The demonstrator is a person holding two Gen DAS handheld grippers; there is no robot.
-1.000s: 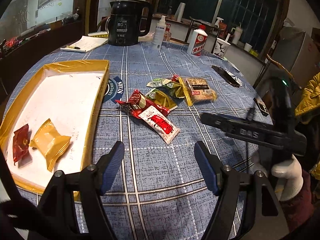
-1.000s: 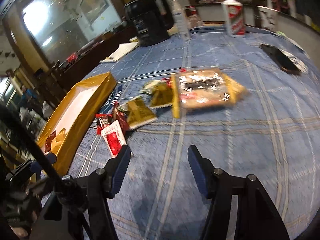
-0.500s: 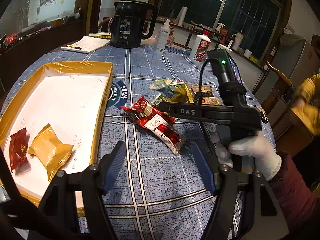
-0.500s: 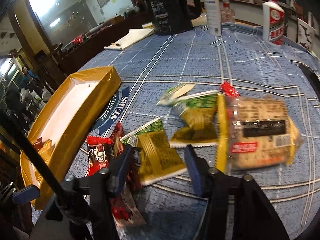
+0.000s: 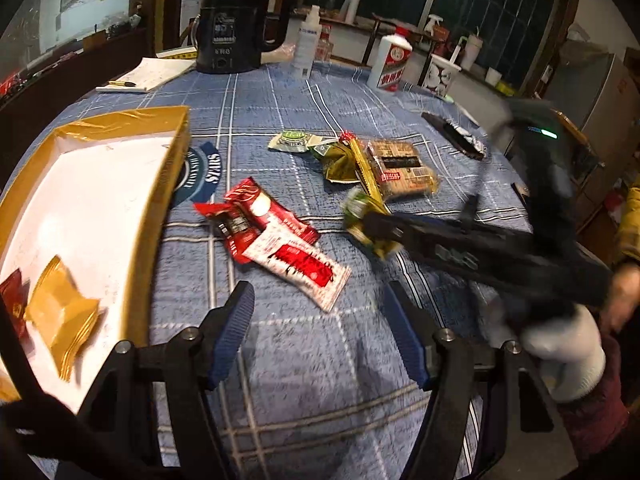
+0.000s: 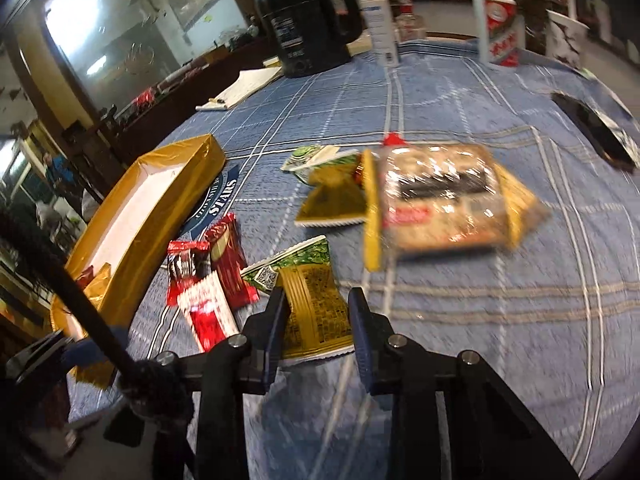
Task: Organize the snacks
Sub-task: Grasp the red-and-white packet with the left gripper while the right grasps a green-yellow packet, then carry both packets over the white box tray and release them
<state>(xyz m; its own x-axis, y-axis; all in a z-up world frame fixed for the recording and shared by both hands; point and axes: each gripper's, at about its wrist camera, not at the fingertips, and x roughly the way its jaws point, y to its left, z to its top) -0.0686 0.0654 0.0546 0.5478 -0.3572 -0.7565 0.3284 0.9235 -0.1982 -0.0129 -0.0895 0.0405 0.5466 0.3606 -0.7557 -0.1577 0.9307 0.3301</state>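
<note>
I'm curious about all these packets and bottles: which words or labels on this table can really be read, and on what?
"STARS": round blue patch beside the gold tray.
Print on the green-gold packet, the red packets, the biscuit pack, the kettle and the white bottle: too small or blurred.

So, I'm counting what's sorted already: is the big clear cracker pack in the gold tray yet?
No, the cracker pack lies on the blue tablecloth, well apart from the gold tray.

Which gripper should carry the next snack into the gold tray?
Right. The right gripper has its jaws around the green-and-gold packet; they have just been closing. The left gripper is open over bare tablecloth, holding nothing, though it hangs closer to the gold tray.
</note>
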